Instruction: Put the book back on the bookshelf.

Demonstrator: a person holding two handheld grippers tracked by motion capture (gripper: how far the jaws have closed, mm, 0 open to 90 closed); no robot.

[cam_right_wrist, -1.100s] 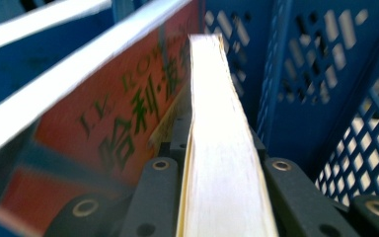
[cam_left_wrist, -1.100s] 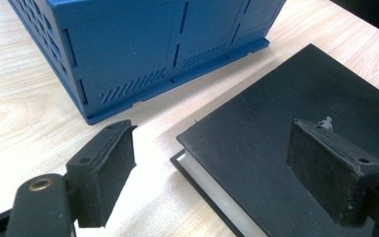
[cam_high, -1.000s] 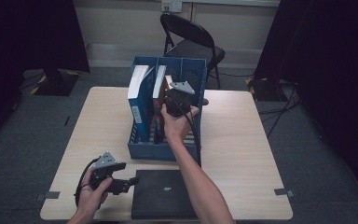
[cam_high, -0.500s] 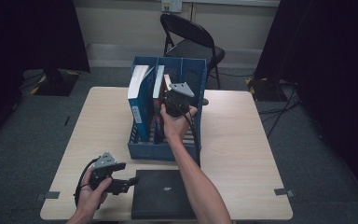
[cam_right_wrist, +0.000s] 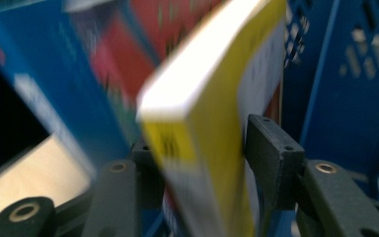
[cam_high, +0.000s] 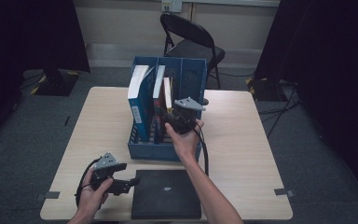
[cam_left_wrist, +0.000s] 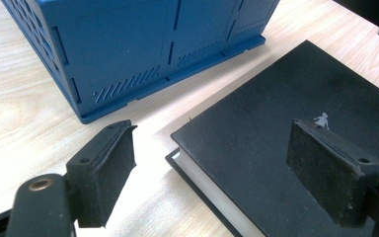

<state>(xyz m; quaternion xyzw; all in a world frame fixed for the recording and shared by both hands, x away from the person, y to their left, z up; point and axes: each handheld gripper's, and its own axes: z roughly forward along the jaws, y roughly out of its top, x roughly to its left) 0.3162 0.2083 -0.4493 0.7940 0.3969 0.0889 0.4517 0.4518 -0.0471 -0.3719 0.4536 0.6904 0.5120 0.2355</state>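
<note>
A blue file rack (cam_high: 168, 151) stands mid-table with a blue book (cam_high: 137, 100) and thinner books (cam_high: 167, 93) upright in it. My right gripper (cam_high: 170, 119) reaches into the rack from the near side. In the right gripper view a yellow-spined book (cam_right_wrist: 217, 123) stands between the jaws of the right gripper (cam_right_wrist: 205, 158). These jaws have just been opening, and the picture is blurred. My left gripper (cam_high: 133, 182) is open at the near left corner of a flat black book (cam_high: 168, 200). One jaw hangs over the table, the other over the black book's cover (cam_left_wrist: 286, 163).
The rack's solid near wall (cam_left_wrist: 128, 44) sits close behind the black book. A folding chair (cam_high: 191, 42) stands beyond the table's far edge. Bare tabletop (cam_high: 242, 130) lies right of the rack.
My right hand has drawn nearer and lower inside the rack, and its jaws have widened around the yellow book. The left hand has kept still.
</note>
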